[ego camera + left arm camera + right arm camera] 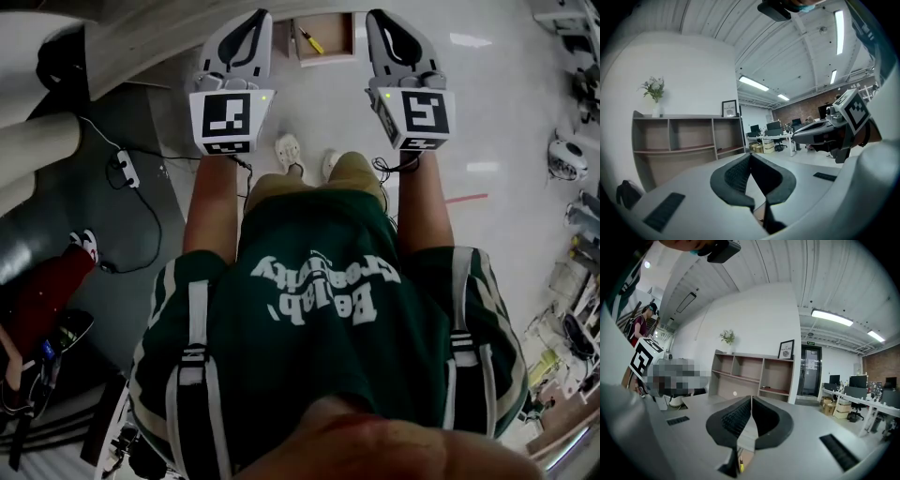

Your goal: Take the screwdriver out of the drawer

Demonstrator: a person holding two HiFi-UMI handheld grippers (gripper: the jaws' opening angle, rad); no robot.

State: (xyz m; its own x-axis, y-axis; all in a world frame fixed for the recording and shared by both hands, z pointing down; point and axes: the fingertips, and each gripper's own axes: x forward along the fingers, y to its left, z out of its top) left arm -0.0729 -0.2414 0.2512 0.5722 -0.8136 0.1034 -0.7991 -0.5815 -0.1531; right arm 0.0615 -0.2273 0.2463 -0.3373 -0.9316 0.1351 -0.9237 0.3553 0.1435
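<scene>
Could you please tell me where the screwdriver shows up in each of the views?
Head view: screwdriver at top centre, inside the open drawer.
Left gripper view: cannot make it out.
Right gripper view: yellow sliver at bottom centre.
Shared landmark: the drawer, a wood patch low in both gripper views.

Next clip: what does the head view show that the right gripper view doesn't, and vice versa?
Head view only: the person's shoes, a power strip on the floor. Right gripper view only: shelf unit, plant, framed picture. Both: the right gripper, jaws shut and empty; the left gripper; the open drawer and yellow-handled screwdriver, whole from above, a sliver below the jaws.
</scene>
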